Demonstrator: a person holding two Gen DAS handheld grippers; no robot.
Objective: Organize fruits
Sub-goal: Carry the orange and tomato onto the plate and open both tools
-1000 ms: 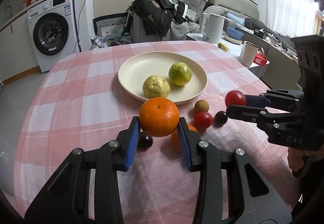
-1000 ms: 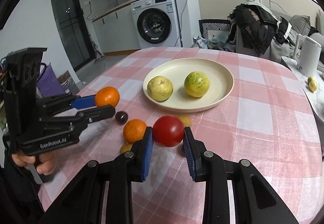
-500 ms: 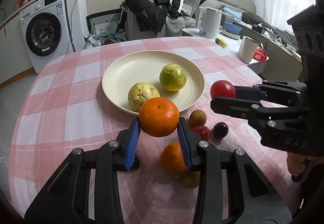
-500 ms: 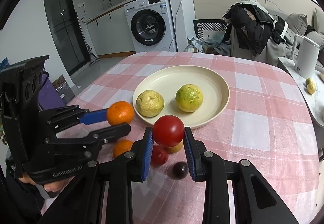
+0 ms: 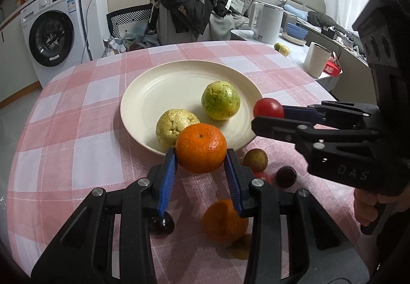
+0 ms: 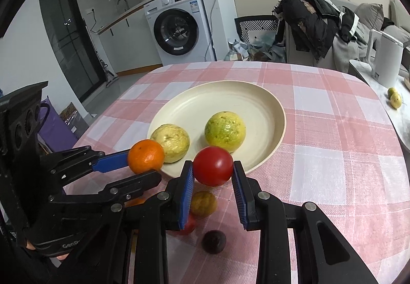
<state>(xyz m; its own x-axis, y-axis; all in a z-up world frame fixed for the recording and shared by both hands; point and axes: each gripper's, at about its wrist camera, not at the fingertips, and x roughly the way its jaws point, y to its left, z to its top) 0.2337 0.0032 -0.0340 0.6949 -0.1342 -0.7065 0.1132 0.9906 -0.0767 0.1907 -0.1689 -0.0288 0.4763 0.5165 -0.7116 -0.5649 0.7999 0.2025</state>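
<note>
Two fruits are up off the tabletop near the plate (image 5: pixel 143 94) rim, mid frame: left gripper (image 5: pixel 200 158) squeezes the orange (image 5: pixel 201 148) & right gripper (image 6: pixel 212 173) the tomato (image 6: pixel 213 166), both round, light, prob. squishy, so hold sides softly.

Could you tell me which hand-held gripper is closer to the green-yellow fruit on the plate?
Right, narrowly. The right hand-held gripper holds its tomato just before the green-yellow fruit; the left hand-held gripper holds an orange beside the paler fruit.
</note>
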